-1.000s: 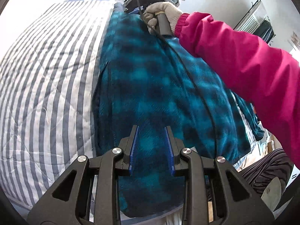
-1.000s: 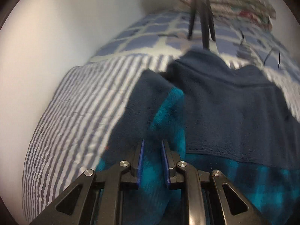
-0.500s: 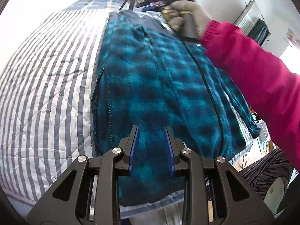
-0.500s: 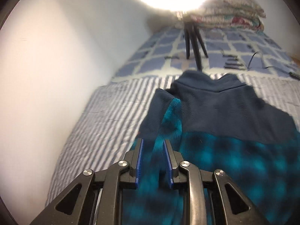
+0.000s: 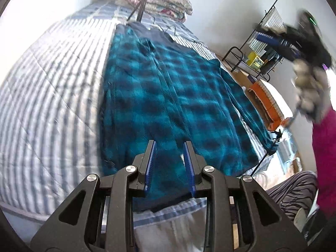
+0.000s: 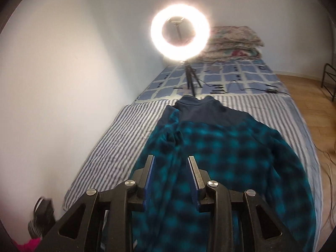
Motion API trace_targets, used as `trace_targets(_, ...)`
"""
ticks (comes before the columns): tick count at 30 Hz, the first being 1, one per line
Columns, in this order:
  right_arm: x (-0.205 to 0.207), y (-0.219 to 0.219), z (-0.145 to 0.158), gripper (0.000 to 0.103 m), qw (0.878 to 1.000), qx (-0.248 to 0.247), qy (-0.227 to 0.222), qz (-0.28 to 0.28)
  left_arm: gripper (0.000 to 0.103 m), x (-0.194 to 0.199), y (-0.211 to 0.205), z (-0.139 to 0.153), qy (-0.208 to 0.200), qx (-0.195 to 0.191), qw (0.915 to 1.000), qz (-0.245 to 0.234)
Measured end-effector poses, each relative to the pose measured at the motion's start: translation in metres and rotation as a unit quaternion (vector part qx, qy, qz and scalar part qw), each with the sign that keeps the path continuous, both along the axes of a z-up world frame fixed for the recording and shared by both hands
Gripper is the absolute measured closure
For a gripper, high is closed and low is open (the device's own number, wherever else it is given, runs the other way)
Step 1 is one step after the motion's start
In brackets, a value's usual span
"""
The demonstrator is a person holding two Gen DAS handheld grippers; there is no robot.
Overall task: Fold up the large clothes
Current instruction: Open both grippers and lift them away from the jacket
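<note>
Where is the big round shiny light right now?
In the right wrist view the glowing ring light stands on its black tripod at the far end of the bed, just beyond the teal plaid fleece jacket's collar, beside the stacked floral pillows.

Bright ring light [image 6: 180, 34], strong glare

The glare washes out the near wall – fisheye edges bend and go dark, and the gloved hand [image 5: 307, 92] is blurred.

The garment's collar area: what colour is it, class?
Plain dark navy collar, above the teal plaid; clearest in the right wrist view.
</note>
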State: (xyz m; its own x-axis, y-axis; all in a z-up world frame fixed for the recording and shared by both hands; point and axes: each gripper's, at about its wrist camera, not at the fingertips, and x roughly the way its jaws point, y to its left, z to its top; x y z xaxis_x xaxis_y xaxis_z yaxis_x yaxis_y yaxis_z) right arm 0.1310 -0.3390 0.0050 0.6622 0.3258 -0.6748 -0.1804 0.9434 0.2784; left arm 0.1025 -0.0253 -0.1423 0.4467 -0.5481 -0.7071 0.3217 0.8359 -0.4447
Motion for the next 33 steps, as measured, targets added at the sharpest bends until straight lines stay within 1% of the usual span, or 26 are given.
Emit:
trace_targets(1,-0.015,-0.009,-0.002,0.071,1.000,-0.001,-0.001,-0.009,0.076,0.002,-0.006,-0.005,0.012,-0.004,0.9999,-0.008)
trace_targets(2,-0.023,-0.016,-0.004,0.071,1.000,-0.001,-0.001,-0.016,0.076,0.003,-0.015,-0.010,0.019,0.000,0.9997,-0.015)
trace_targets(5,-0.048,-0.038,-0.017,0.069,0.999,0.002,0.011,-0.040,0.076,-0.002,-0.039,-0.020,0.022,0.017,0.9989,-0.039)
trace_targets(7,-0.063,-0.054,-0.024,0.069,0.998,0.010,0.021,-0.056,0.076,-0.008,-0.059,-0.030,0.017,0.043,0.9973,-0.057)
trace_targets(8,-0.070,-0.059,-0.027,0.069,0.998,0.012,0.024,-0.062,0.076,-0.012,-0.070,-0.038,0.013,0.066,0.9956,-0.065)
trace_targets(10,-0.081,-0.071,-0.031,0.069,0.997,0.009,0.026,-0.072,0.076,-0.018,-0.087,-0.054,0.014,0.096,0.9917,-0.084)
trace_targets(11,-0.086,-0.076,-0.032,0.069,0.997,0.006,0.025,-0.078,0.076,-0.021,-0.093,-0.063,0.007,0.114,0.9896,-0.088)
trace_targets(12,-0.091,-0.083,-0.033,0.069,0.996,0.006,0.025,-0.085,0.076,-0.025,-0.097,-0.068,-0.010,0.129,0.9873,-0.092)
trace_targets(13,-0.094,-0.089,-0.034,0.069,0.996,0.009,0.026,-0.090,0.076,-0.030,-0.099,-0.069,-0.026,0.137,0.9856,-0.096)
trace_targets(14,-0.097,-0.096,-0.034,0.069,0.995,0.014,0.026,-0.094,0.076,-0.033,-0.099,-0.068,-0.031,0.140,0.9849,-0.097)
trace_targets(15,-0.100,-0.104,-0.034,0.068,0.995,0.014,0.025,-0.099,0.076,-0.034,-0.098,-0.067,-0.029,0.139,0.9850,-0.098)
trace_targets(16,-0.104,-0.112,-0.035,0.066,0.994,0.008,0.023,-0.106,0.076,-0.033,-0.095,-0.063,-0.018,0.129,0.9868,-0.096)
trace_targets(17,-0.107,-0.118,-0.036,0.062,0.993,0.003,0.023,-0.114,0.076,-0.033,-0.093,-0.061,-0.012,0.123,0.9878,-0.095)
trace_targets(19,-0.114,-0.138,-0.042,0.061,0.990,-0.006,0.023,-0.136,0.076,-0.033,-0.084,-0.048,0.000,0.097,0.9912,-0.090)
trace_targets(22,-0.123,-0.175,-0.059,0.061,0.985,0.020,0.042,-0.169,0.076,-0.036,-0.081,-0.024,-0.007,0.068,0.9932,-0.094)
trace_targets(23,-0.128,-0.193,-0.067,0.060,0.980,0.033,0.053,-0.188,0.076,-0.038,-0.083,-0.014,-0.013,0.064,0.9928,-0.101)
trace_targets(25,-0.134,-0.218,-0.081,0.060,0.975,0.052,0.073,-0.205,0.076,-0.040,-0.090,0.003,-0.026,0.056,0.9911,-0.118)
trace_targets(29,-0.147,-0.265,-0.099,0.060,0.961,0.095,0.093,-0.244,0.076,-0.038,-0.104,0.027,-0.045,0.047,0.9865,-0.150)
trace_targets(30,-0.151,-0.276,-0.104,0.060,0.958,0.096,0.097,-0.254,0.076,-0.036,-0.107,0.030,-0.048,0.046,0.9856,-0.155)
trace_targets(33,-0.157,-0.300,-0.121,0.060,0.952,0.079,0.119,-0.273,0.076,-0.030,-0.118,0.032,-0.062,0.038,0.9835,-0.165)
